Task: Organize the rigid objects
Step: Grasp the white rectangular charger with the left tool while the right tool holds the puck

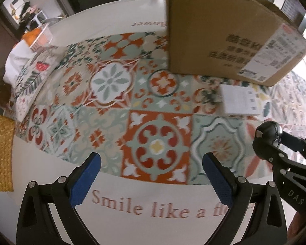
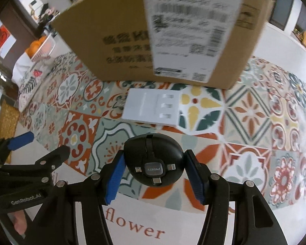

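Note:
My right gripper (image 2: 154, 163) is shut on a black round cable-adapter puck (image 2: 153, 161), its blue pads pressing both sides, held a little above the patterned tablecloth (image 2: 255, 122). That puck (image 1: 269, 130) also shows at the right edge of the left wrist view, in the other gripper's tips. My left gripper (image 1: 151, 163) hangs open over the cloth with nothing between its fingers. A white flat box (image 2: 153, 108) lies just beyond the puck, in front of a large cardboard box (image 2: 163, 30). The white box (image 1: 240, 100) and the cardboard box (image 1: 224, 34) appear right of centre in the left wrist view.
A printed cushion (image 1: 34, 75) lies at the table's left end beside a white basket with oranges (image 1: 37, 37). A woven yellow mat (image 1: 2, 153) sits at the left edge. The left gripper (image 2: 22, 143) reaches in at the lower left of the right wrist view.

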`<move>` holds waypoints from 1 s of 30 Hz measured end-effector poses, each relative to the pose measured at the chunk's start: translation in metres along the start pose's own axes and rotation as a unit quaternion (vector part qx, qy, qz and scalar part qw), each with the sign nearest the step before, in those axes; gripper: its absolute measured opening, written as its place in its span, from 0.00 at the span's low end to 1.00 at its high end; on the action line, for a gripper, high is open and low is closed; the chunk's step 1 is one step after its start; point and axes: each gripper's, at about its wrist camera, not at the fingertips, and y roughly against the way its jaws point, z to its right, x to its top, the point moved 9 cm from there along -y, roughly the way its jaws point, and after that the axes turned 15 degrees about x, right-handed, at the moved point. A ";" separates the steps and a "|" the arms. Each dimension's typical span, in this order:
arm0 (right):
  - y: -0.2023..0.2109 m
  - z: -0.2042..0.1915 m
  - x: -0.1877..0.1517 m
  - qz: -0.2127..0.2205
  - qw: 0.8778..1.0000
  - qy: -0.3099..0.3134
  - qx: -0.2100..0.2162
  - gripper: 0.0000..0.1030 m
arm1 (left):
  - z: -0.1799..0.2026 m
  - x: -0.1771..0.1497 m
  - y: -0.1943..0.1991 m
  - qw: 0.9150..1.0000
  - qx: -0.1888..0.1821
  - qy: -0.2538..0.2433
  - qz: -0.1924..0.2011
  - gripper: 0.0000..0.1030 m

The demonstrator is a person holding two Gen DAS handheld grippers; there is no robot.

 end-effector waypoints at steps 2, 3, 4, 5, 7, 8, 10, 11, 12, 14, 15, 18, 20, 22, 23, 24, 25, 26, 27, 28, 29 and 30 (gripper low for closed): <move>0.009 0.007 0.001 0.008 1.000 -0.004 -0.003 0.57 | 0.010 0.005 0.007 1.000 -0.007 -0.005 0.007 0.98; 0.014 0.011 0.001 0.013 1.000 -0.006 -0.007 0.57 | 0.015 0.007 0.010 1.000 -0.011 -0.008 0.012 0.98; 0.017 0.014 0.002 0.016 1.000 -0.008 -0.010 0.57 | 0.020 0.010 0.013 1.000 -0.014 -0.010 0.015 0.98; 0.021 0.019 0.003 0.020 1.000 -0.011 -0.013 0.57 | 0.025 0.012 0.016 1.000 -0.018 -0.012 0.018 0.98; 0.028 0.028 0.004 0.026 0.999 -0.017 -0.016 0.57 | 0.037 0.016 0.022 0.999 -0.028 -0.017 0.023 0.98; 0.032 0.033 0.005 0.030 0.999 -0.020 -0.019 0.57 | 0.044 0.018 0.025 0.999 -0.034 -0.020 0.026 0.98; 0.040 0.043 0.006 0.037 0.999 -0.025 -0.024 0.57 | 0.056 0.021 0.029 0.998 -0.043 -0.026 0.028 0.98; 0.043 0.047 0.007 0.039 0.999 -0.027 -0.026 0.57 | 0.062 0.023 0.031 0.998 -0.048 -0.030 0.030 0.98; 0.046 0.052 0.007 0.041 0.998 -0.028 -0.029 0.57 | 0.068 0.025 0.033 0.998 -0.051 -0.033 0.033 0.98; 0.051 0.059 0.007 0.045 0.998 -0.031 -0.035 0.57 | 0.079 0.028 0.035 0.997 -0.058 -0.038 0.035 0.98; 0.054 0.063 0.008 0.047 0.998 -0.033 -0.037 0.57 | 0.085 0.030 0.035 0.997 -0.063 -0.039 0.035 0.97; 0.059 0.072 0.011 0.053 0.997 -0.035 -0.044 0.57 | 0.100 0.036 0.038 0.996 -0.076 -0.036 0.039 0.97; 0.062 0.079 0.014 0.057 0.997 -0.039 -0.046 0.57 | 0.108 0.038 0.037 0.996 -0.076 -0.036 0.036 0.97; 0.064 0.084 0.016 0.059 0.996 -0.038 -0.049 0.57 | 0.115 0.041 0.036 0.996 -0.079 -0.035 0.034 0.94; 0.066 0.087 0.018 0.059 0.996 -0.036 -0.052 0.57 | 0.119 0.042 0.036 0.996 -0.082 -0.033 0.034 0.94; 0.067 0.087 0.018 0.060 0.996 -0.034 -0.053 0.57 | 0.123 0.044 0.035 0.995 -0.084 -0.031 0.032 0.94; 0.068 0.089 0.019 0.061 0.996 -0.033 -0.054 0.57 | 0.125 0.044 0.034 0.996 -0.084 -0.030 0.030 0.94; 0.068 0.090 0.020 0.061 0.996 -0.032 -0.056 0.57 | 0.128 0.044 0.034 0.996 -0.085 -0.030 0.029 0.94; 0.069 0.091 0.021 0.061 0.996 -0.029 -0.058 0.57 | 0.130 0.045 0.032 0.996 -0.084 -0.029 0.028 0.94; 0.069 0.092 0.022 0.062 0.996 -0.026 -0.061 0.57 | 0.131 0.046 0.031 0.996 -0.078 -0.026 0.028 0.94; 0.069 0.092 0.023 0.062 0.996 -0.021 -0.064 0.57 | 0.132 0.046 0.031 0.997 -0.074 -0.024 0.029 0.94; 0.069 0.092 0.023 0.062 0.996 -0.018 -0.066 0.57 | 0.134 0.047 0.030 0.997 -0.073 -0.022 0.030 0.93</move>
